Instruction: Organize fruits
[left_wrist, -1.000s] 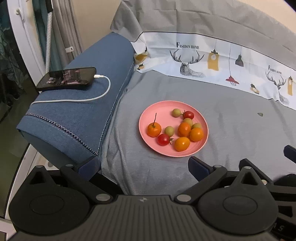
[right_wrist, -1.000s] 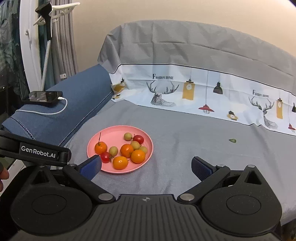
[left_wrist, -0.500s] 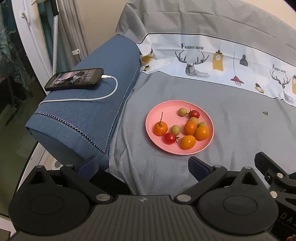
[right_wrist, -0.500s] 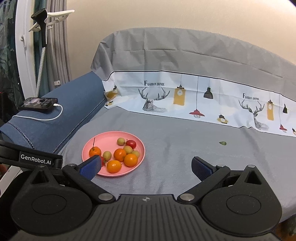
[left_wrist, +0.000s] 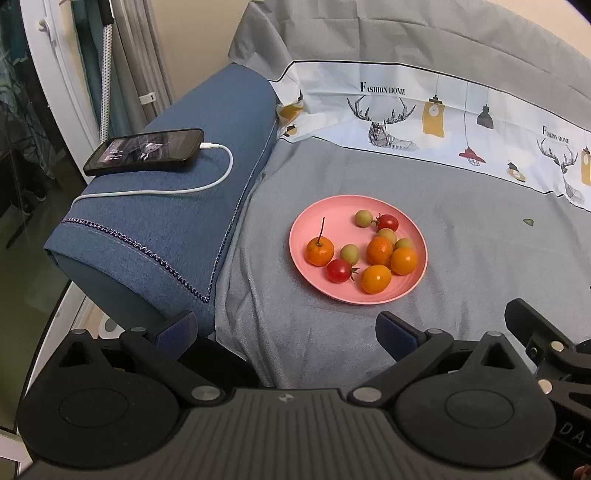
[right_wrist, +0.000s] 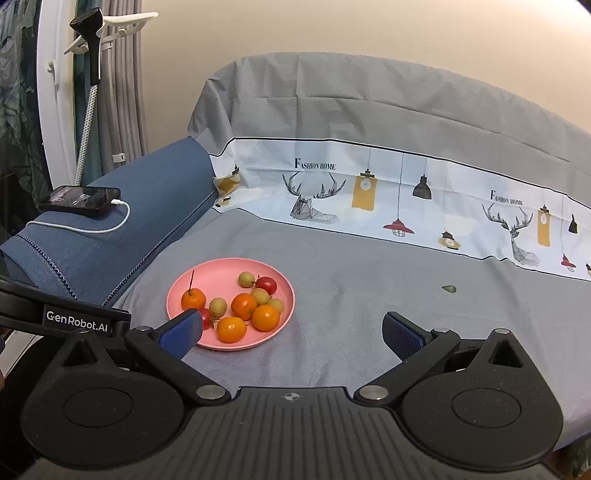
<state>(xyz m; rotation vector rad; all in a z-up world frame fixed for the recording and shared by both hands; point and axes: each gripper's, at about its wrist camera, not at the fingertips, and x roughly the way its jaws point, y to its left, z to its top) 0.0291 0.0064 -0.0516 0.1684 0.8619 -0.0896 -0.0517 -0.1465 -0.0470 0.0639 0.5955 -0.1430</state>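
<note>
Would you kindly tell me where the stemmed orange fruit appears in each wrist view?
Left wrist: stemmed orange fruit sits at the left side of the pink plate, centre frame.
Right wrist: stemmed orange fruit lies left of centre, above the left finger.
Shared landmark: the phone on the blue armrest.

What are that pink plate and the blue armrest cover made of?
The pink plate looks like matte plastic, perhaps melamine: even colour, thin moulded rim, no glaze shine. The blue armrest cover appears to be woven, denim-like fabric, with visible weave and a stitched trim edge.

One pink plate (left_wrist: 334, 210); four orange fruits (left_wrist: 320, 251); two red tomatoes (left_wrist: 387, 222); four green fruits (left_wrist: 364, 218); one phone (left_wrist: 144, 151)
</note>
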